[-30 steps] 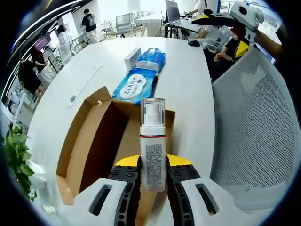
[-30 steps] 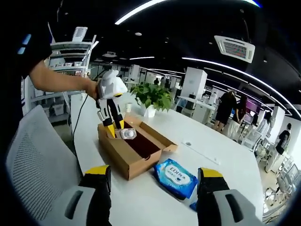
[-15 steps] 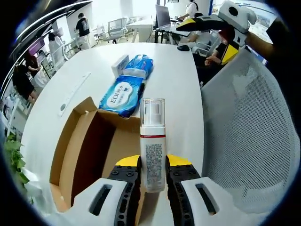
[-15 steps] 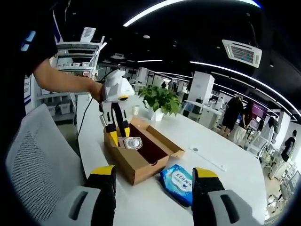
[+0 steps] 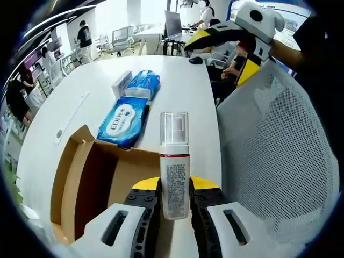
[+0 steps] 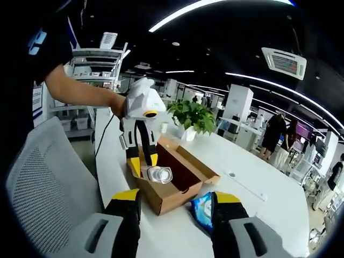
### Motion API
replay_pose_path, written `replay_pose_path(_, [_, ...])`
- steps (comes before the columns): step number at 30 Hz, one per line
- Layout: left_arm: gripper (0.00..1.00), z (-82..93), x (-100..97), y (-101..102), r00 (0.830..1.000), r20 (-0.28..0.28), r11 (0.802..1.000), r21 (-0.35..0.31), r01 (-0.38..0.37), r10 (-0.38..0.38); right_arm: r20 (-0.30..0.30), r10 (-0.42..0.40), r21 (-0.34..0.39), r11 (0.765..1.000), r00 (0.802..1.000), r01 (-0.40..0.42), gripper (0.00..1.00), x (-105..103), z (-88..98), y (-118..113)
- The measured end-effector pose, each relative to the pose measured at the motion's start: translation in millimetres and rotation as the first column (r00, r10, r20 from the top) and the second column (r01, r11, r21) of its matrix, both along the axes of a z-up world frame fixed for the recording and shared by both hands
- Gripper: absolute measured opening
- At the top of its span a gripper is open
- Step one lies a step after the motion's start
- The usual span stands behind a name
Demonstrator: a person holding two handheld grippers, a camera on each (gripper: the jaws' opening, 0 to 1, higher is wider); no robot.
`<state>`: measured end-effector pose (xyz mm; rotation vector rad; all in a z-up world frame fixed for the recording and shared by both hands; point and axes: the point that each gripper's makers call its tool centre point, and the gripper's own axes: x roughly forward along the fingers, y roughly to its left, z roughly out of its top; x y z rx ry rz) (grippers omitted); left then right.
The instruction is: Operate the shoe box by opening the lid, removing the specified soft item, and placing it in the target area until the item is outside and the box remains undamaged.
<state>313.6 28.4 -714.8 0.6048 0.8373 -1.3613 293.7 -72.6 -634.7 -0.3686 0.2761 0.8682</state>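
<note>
White table point(image 5: 183, 91), mesh chair point(image 5: 279, 161), potted plant point(image 6: 194, 115), wet-wipe packs point(image 5: 124, 117), office people behind.

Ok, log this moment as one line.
left gripper: shut on pump bottle | above open box | right gripper: open, holding nothing

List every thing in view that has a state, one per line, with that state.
shoe box: open, nothing visible inside.
pump bottle: clamped in left gripper, capped, lifted over the box.
left gripper: shut on the bottle.
right gripper: open, holding nothing.
blue wipes pack: lying flat on the table, beside the box.
</note>
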Motion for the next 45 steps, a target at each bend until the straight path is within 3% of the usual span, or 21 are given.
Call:
replay_pose_path(16, [0.18,2.4,-18.1,-16.1,0.995,-0.032,0.996,-0.033,0.089,-0.090,-0.017,0.081,-0.030,0.996,0.997,-0.082,0.42,-2.2,-9.7,14.8])
replay_pose_path(33, [0.18,4.6,-38.9,-31.3,0.979,-0.046,0.980,-0.056,0.193,-0.196,-0.043,0.154,-0.057,0.986,0.987,-0.156,0.30,-11.4,-19.6,24.9])
replay_pose_path(45, [0.18,4.3,-50.5,-38.0,0.963,-0.047,0.964,-0.054,0.262,-0.264,-0.085,0.255,-0.076,0.962,0.963,-0.262,0.23,-26.8,-26.0,33.0])
